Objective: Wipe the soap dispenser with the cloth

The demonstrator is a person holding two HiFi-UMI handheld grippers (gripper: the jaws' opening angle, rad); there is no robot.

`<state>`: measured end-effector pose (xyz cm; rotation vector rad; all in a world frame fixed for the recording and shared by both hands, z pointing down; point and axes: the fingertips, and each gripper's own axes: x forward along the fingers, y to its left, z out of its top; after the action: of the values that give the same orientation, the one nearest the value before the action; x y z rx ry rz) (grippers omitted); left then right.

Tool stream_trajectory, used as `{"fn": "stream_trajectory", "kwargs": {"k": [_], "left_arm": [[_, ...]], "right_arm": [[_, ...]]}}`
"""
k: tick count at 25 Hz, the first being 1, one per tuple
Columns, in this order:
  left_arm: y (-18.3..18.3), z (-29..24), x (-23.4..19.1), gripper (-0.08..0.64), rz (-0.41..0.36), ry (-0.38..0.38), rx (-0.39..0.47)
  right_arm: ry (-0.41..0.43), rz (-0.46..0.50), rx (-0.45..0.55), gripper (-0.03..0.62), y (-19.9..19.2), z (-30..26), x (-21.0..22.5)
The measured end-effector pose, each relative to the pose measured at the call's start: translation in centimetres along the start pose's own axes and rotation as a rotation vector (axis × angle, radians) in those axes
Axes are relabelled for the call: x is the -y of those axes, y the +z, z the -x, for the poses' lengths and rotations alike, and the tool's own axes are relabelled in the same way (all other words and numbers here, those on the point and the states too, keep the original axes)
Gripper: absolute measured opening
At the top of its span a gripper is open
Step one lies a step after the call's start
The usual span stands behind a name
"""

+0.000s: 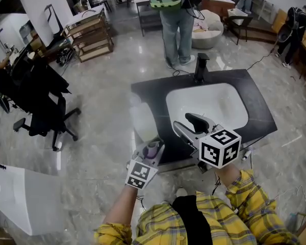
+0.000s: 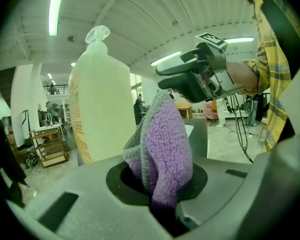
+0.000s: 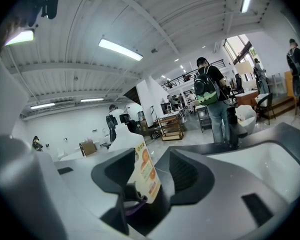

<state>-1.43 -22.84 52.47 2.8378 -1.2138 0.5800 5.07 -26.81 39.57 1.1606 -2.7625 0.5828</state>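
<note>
The soap dispenser [image 1: 143, 120], a pale translucent pump bottle, stands upright on the left part of the black counter [image 1: 260, 111]. In the left gripper view the soap dispenser [image 2: 100, 104] is close ahead, to the left of the jaws. My left gripper [image 1: 150, 152] is shut on a purple and grey cloth [image 2: 162, 144], just short of the bottle. My right gripper [image 1: 182, 123] hangs open over the sink's near edge, right of the bottle and apart from it. The bottle's orange label [image 3: 144, 173] shows through the gap of the right gripper [image 3: 150, 171].
A white sink [image 1: 209, 106] with a black faucet [image 1: 200, 67] is set in the counter. A person [image 1: 176, 19] stands on the floor behind it. A black office chair [image 1: 43, 108] and wooden shelves [image 1: 92, 34] are at the left.
</note>
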Motion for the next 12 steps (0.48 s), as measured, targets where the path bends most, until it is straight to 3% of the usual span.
{"fn": "stream_trajectory", "kwargs": {"k": [7, 12], "left_arm": [[-0.9, -0.6, 1.0, 0.061, -0.004, -0.038, -0.049], [1.9, 1.5, 1.6, 0.061, 0.024, -0.051, 0.039]], "right_arm": [[0.023, 0.0, 0.004, 0.206, 0.1, 0.4, -0.5], [0.088, 0.023, 0.052, 0.206, 1.7, 0.2, -1.6]]}}
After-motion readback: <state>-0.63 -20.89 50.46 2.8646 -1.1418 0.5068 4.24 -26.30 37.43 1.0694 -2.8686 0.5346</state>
